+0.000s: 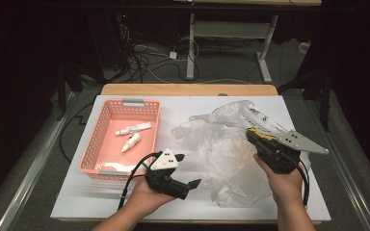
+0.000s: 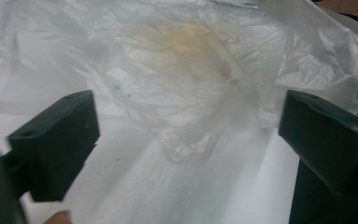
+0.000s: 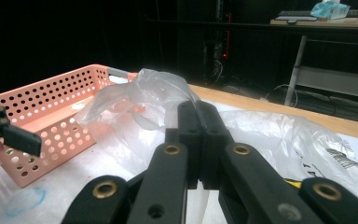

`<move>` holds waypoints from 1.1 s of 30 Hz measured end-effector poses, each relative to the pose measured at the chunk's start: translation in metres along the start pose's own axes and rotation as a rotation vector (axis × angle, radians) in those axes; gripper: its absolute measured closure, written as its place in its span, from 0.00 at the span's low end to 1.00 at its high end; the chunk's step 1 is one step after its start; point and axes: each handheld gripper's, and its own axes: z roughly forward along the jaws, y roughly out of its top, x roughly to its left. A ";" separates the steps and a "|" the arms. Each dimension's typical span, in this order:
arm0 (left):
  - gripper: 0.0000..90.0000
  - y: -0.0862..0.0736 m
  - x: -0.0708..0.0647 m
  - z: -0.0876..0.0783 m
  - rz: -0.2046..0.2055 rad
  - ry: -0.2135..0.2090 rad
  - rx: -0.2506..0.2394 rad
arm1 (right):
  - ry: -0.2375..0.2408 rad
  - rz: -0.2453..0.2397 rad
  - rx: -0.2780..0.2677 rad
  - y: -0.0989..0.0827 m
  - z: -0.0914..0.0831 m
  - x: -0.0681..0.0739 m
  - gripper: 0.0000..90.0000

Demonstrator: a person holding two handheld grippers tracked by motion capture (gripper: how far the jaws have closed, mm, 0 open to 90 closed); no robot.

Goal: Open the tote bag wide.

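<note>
The right gripper [image 1: 251, 136] is clenched on the clear plastic bag [image 1: 221, 144], its jaws pinching a fold of the film and holding that edge raised above the surface; in the right gripper view the closed jaws meet with the thin plastic bunched up at their tips [image 3: 200, 116]. The left gripper [image 1: 187, 169] is released, its jaws standing wide apart with nothing between them; in the left gripper view the crumpled bag [image 2: 182, 74] lies just ahead of the parted jaws, apart from them.

The bag sprawls over the right half of the white surface [image 1: 77, 197], wrinkled and partly see-through, with printed lettering on the part at the far right. A pink perforated basket [image 1: 96, 139] stands on the left part of the surface, near the left gripper, and holds a small white tube [image 1: 133, 128] and a small white bottle [image 1: 131, 142], lying close together.

The white sheet rests on a wooden top whose far edge [image 1: 188, 89] shows bare. Beyond it the room is dark, with a tangle of cables [image 1: 144, 60] on the grey floor and the white legs of another desk [image 1: 191, 43] behind.
</note>
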 end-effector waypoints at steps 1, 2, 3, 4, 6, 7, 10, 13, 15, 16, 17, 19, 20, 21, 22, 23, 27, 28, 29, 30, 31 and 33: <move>0.00 0.000 0.002 -0.002 -0.004 0.006 -0.004 | 0.000 -0.002 -0.002 0.000 0.000 0.000 1.00; 0.00 -0.001 0.004 -0.005 -0.006 0.009 -0.008 | 0.001 -0.004 -0.005 0.000 0.000 -0.001 1.00; 0.00 -0.002 0.006 -0.008 -0.013 0.010 -0.012 | 0.001 0.000 -0.005 0.001 0.000 -0.001 1.00; 0.00 -0.002 0.008 -0.010 -0.018 0.013 -0.013 | 0.002 -0.004 -0.007 0.001 0.000 -0.001 1.00; 0.00 -0.003 0.012 -0.016 -0.022 0.034 -0.014 | 0.001 0.001 -0.009 0.001 0.000 -0.001 1.00; 0.00 -0.004 0.013 -0.019 -0.023 0.044 -0.014 | 0.001 -0.001 -0.007 0.001 0.000 -0.001 1.00; 0.00 -0.006 0.018 -0.028 -0.030 0.075 -0.023 | 0.002 0.001 -0.007 0.001 0.000 -0.001 1.00; 0.00 -0.010 0.024 -0.037 -0.047 0.099 -0.033 | 0.005 -0.004 -0.005 0.000 0.000 -0.002 1.00; 0.00 -0.013 0.029 -0.042 -0.054 0.117 -0.033 | 0.005 0.000 -0.003 0.000 0.000 -0.001 1.00; 0.00 -0.014 0.031 -0.045 -0.057 0.123 -0.031 | 0.006 0.001 -0.003 0.000 0.000 -0.001 1.00; 0.00 -0.015 0.033 -0.047 -0.059 0.132 -0.027 | 0.006 -0.004 -0.003 -0.001 0.000 -0.001 1.00; 0.00 -0.017 0.038 -0.051 -0.065 0.150 -0.023 | 0.007 0.001 0.001 -0.002 0.000 -0.001 1.00; 0.00 -0.019 0.040 -0.053 -0.065 0.162 -0.018 | 0.008 -0.004 0.001 -0.002 0.000 -0.002 1.00; 0.00 -0.020 0.042 -0.055 -0.071 0.168 -0.015 | 0.007 0.000 0.000 -0.002 0.000 -0.002 1.00; 0.00 -0.021 0.044 -0.057 -0.077 0.171 -0.012 | 0.008 0.001 -0.001 -0.002 0.000 -0.002 1.00; 0.00 -0.022 0.046 -0.059 -0.079 0.182 -0.010 | 0.008 0.003 -0.001 -0.002 0.000 -0.002 1.00; 0.00 -0.027 0.054 -0.067 -0.090 0.215 -0.005 | 0.010 0.005 0.000 -0.002 -0.002 -0.003 1.00; 0.00 -0.028 0.056 -0.070 -0.093 0.221 -0.005 | 0.011 0.002 -0.001 -0.003 -0.002 -0.003 1.00; 0.00 -0.030 0.058 -0.072 -0.101 0.225 -0.011 | 0.011 0.003 -0.001 -0.003 -0.002 -0.003 1.00; 0.00 -0.031 0.059 -0.074 -0.105 0.232 -0.012 | 0.012 0.002 -0.001 -0.003 -0.002 -0.004 1.00; 0.00 -0.032 0.061 -0.076 -0.106 0.240 -0.009 | 0.012 0.002 -0.001 -0.003 -0.002 -0.004 1.00; 0.00 -0.035 0.065 -0.081 -0.113 0.252 -0.009 | 0.011 0.004 -0.001 -0.003 -0.003 -0.004 1.00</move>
